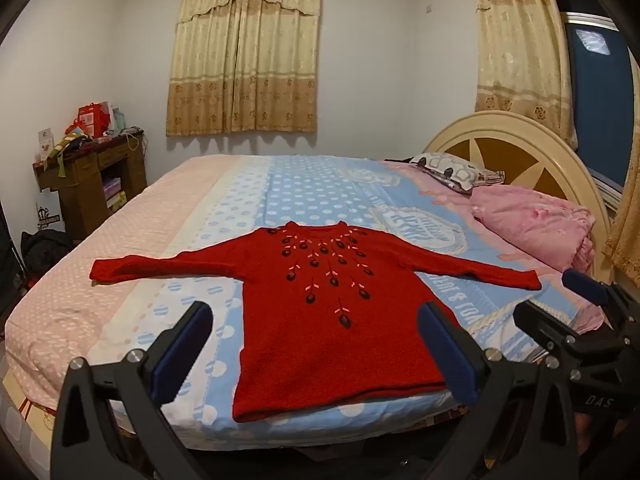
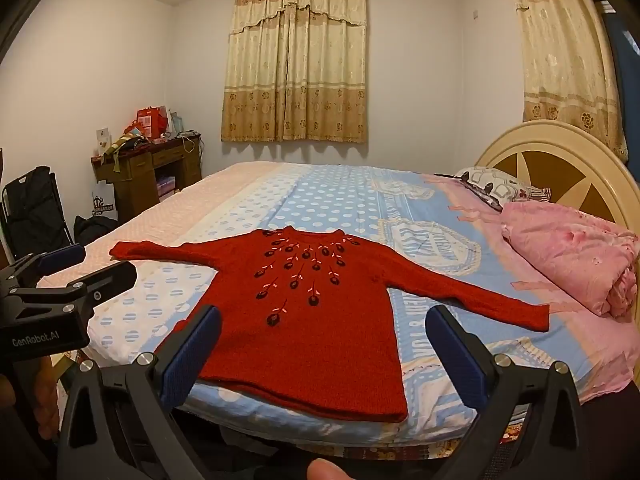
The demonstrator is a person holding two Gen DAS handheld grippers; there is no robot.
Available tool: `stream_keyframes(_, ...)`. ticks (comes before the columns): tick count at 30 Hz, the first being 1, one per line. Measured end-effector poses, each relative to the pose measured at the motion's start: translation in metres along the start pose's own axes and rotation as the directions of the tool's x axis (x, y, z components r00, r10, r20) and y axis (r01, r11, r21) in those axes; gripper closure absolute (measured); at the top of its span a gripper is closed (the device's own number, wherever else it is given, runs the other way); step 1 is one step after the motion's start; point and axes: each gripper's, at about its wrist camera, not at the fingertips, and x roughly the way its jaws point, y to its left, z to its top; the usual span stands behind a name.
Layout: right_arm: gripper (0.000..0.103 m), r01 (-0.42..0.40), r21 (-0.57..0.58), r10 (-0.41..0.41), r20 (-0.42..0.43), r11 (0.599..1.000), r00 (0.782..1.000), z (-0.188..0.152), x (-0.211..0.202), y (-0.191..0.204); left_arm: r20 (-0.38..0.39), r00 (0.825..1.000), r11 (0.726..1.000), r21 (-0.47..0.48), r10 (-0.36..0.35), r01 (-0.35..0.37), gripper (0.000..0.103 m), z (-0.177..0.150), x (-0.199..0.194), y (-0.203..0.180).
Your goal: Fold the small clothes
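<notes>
Now, left wrist view: our left gripper (image 1: 316,350) has jaws wide apart, nothing btwn them; red sweater (image 1: 320,320) lies flat at frame centre on the bed (image 1: 320,184). Right wrist view: right gripper (image 2: 324,354) likewise spread, empty, sweater centre-frame w/ sleeves out.

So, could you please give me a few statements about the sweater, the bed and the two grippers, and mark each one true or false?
1. The red sweater lies flat on the bed with both sleeves spread out. True.
2. The left gripper is clamped on the sweater's hem. False: its jaws stand wide open, holding nothing.
3. The right gripper is open and holds nothing. True.
4. The sweater is already folded in half. False: it is fully unfolded, front side up.
5. A pink folded quilt sits near the headboard. True.
</notes>
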Motion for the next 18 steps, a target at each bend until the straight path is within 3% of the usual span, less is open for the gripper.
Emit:
stream_keyframes(13,0.001,0.0,-0.005,0.0,0.001,1.0,1.0,-0.015,0.005,0.008,0.005,1.0,1.0,-0.016,0.007,-0.007,0.0,0.0,0.002,0.005)
stream_keyframes(18,0.001,-0.008,0.006,0.008,-0.006,1.0,1.0,-0.006,0.005,-0.003,0.004,1.0,1.0,-0.018,0.005,-0.005,0.0,0.0,0.003,0.007)
